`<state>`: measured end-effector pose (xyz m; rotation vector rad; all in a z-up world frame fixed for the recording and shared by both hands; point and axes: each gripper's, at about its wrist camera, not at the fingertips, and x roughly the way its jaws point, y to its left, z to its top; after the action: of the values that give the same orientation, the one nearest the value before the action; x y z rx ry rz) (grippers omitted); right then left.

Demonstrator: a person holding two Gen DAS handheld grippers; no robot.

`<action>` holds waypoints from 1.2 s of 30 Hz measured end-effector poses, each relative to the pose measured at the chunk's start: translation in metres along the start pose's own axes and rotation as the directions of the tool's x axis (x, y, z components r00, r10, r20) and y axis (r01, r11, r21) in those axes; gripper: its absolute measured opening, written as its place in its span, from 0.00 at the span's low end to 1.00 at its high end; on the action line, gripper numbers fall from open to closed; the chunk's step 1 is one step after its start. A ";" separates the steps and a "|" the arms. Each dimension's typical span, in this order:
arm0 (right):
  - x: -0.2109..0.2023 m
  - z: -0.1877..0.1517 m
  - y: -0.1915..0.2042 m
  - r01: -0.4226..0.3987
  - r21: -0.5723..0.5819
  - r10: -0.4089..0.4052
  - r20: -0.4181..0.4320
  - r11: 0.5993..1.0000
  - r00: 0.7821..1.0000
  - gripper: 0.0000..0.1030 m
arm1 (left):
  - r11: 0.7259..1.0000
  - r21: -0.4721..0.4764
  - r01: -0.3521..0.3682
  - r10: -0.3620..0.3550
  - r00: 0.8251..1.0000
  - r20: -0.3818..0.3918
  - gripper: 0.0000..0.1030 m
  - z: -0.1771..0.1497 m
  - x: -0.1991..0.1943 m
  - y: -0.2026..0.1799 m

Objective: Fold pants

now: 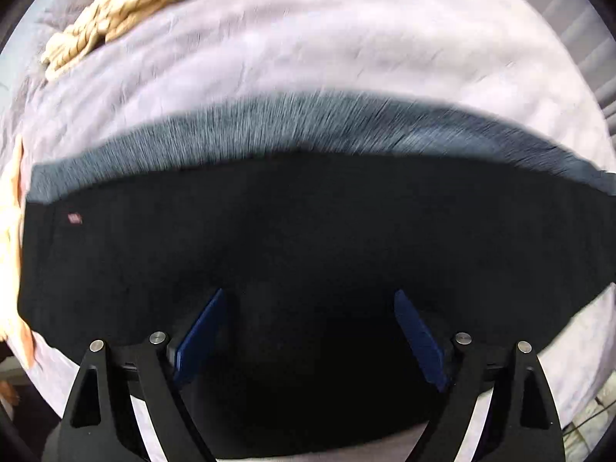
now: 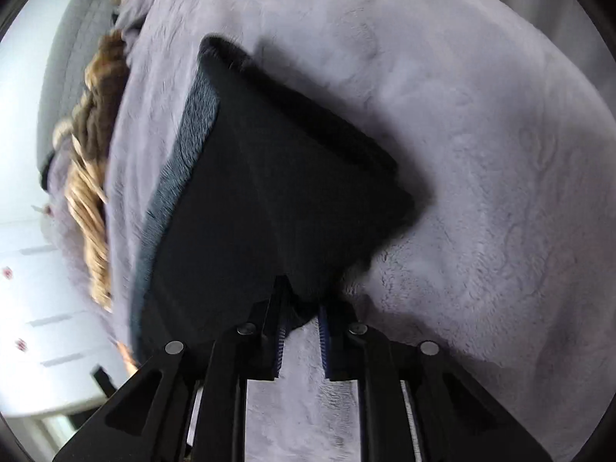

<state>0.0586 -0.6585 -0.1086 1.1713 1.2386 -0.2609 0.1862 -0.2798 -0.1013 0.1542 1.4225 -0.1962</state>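
Note:
Black pants (image 1: 308, 238) lie across a lilac fleece blanket (image 1: 308, 38), folded over so a grey fleecy inner strip (image 1: 269, 127) shows along the far edge. My left gripper (image 1: 308, 296) is open, its blue pads (image 1: 200, 331) spread wide just above the black cloth, holding nothing. In the right wrist view the pants (image 2: 269, 192) run away from me with the grey strip (image 2: 181, 154) on their left. My right gripper (image 2: 302, 300) is nearly closed, its fingertips pinching the near edge of the pants.
A tan knitted throw (image 1: 146, 4) lies bunched at the blanket's far left, also showing in the right wrist view (image 2: 92, 177). White furniture (image 2: 34, 308) stands left of the bed. A grey ribbed surface (image 1: 577, 38) is at far right.

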 end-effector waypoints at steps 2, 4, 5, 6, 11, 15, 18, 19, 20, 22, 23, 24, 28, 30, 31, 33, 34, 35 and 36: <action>-0.018 -0.006 0.020 0.025 -0.095 -0.021 0.044 0.995 0.999 0.25 | 0.999 0.037 0.016 -0.018 0.999 0.050 0.87 0.009 -0.017 -0.009; -0.035 -0.015 0.054 0.049 -0.255 -0.023 0.104 0.966 0.994 0.25 | 0.997 0.071 0.024 -0.030 0.996 0.085 0.87 0.021 -0.020 -0.024; -0.035 -0.017 0.068 0.070 -0.317 -0.034 0.117 0.946 0.993 0.25 | 0.996 0.083 0.029 -0.037 0.995 0.089 0.87 0.030 -0.015 -0.034; -0.030 -0.017 0.081 0.101 -0.370 -0.060 0.121 0.923 0.991 0.25 | 0.996 0.089 0.024 -0.032 0.996 0.086 0.87 0.038 -0.006 -0.044; 0.031 0.021 0.094 0.222 -0.421 -0.208 0.079 0.880 0.975 0.25 | 0.998 0.042 -0.049 0.046 0.996 0.082 0.94 0.070 0.030 -0.065; 0.015 0.031 0.057 0.099 -0.190 -0.093 0.044 0.977 0.995 0.24 | 0.999 0.026 -0.043 0.041 0.996 0.083 0.94 0.065 0.018 -0.042; -0.018 0.016 0.026 0.170 -0.014 -0.167 0.117 0.985 0.979 0.54 | 0.998 -0.010 -0.068 0.069 0.996 0.057 0.94 0.047 0.011 -0.014; -0.028 0.011 0.020 0.201 0.062 -0.208 0.156 0.978 0.965 0.55 | 0.997 -0.028 -0.079 0.080 0.996 0.044 0.94 0.039 0.011 -0.004; -0.043 0.007 0.011 0.186 0.126 -0.208 0.193 0.974 0.959 0.55 | 0.995 -0.043 -0.086 0.088 0.996 0.032 0.94 0.030 0.014 0.001; -0.058 0.003 0.014 0.147 0.108 -0.169 0.236 0.983 0.957 0.54 | 0.994 -0.065 -0.089 0.090 0.996 0.014 0.94 0.015 0.018 0.010; -0.060 0.002 0.023 0.151 0.050 -0.159 0.247 0.987 0.956 0.53 | 0.993 -0.069 -0.091 0.092 0.996 0.012 0.95 0.011 0.025 0.007; -0.057 0.003 0.040 0.166 -0.045 -0.150 0.250 0.985 0.956 0.53 | 0.993 -0.071 -0.099 0.100 0.995 0.015 0.97 0.008 0.026 0.006; 0.002 0.010 0.082 0.263 -0.221 -0.231 0.159 0.939 0.960 0.53 | 0.993 -0.039 -0.108 0.107 0.994 -0.011 0.97 -0.010 0.018 -0.005; 0.026 0.012 0.071 0.381 -0.169 -0.368 0.100 0.909 0.924 0.53 | 0.990 -0.007 -0.137 0.138 0.990 0.016 0.97 -0.004 0.006 0.015; 0.026 0.008 0.063 0.351 -0.102 -0.343 0.085 0.931 0.935 0.53 | 0.988 -0.001 -0.153 0.153 0.988 0.039 0.97 -0.005 -0.003 0.030; 0.016 -0.006 0.061 0.219 -0.043 -0.214 0.094 0.975 0.972 0.54 | 0.985 -0.026 -0.169 0.170 0.984 0.050 0.97 -0.011 -0.013 0.063; 0.015 -0.015 0.067 0.165 -0.067 -0.159 0.084 0.984 0.984 0.54 | 0.983 -0.053 -0.178 0.180 0.982 0.049 0.97 -0.017 -0.017 0.084; 0.017 -0.027 0.077 0.101 -0.101 -0.095 0.058 0.990 0.994 0.54 | 0.979 -0.077 -0.188 0.192 0.980 0.047 0.97 -0.021 -0.020 0.104; 0.026 -0.044 0.092 0.010 -0.142 -0.010 0.001 0.990 1.000 0.55 | 0.974 -0.096 -0.205 0.210 0.977 0.047 0.97 -0.027 -0.021 0.127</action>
<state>0.1079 -0.5722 -0.0738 1.0427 1.2425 -0.1771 0.1857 -0.1489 -0.0862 0.2198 1.3456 0.0357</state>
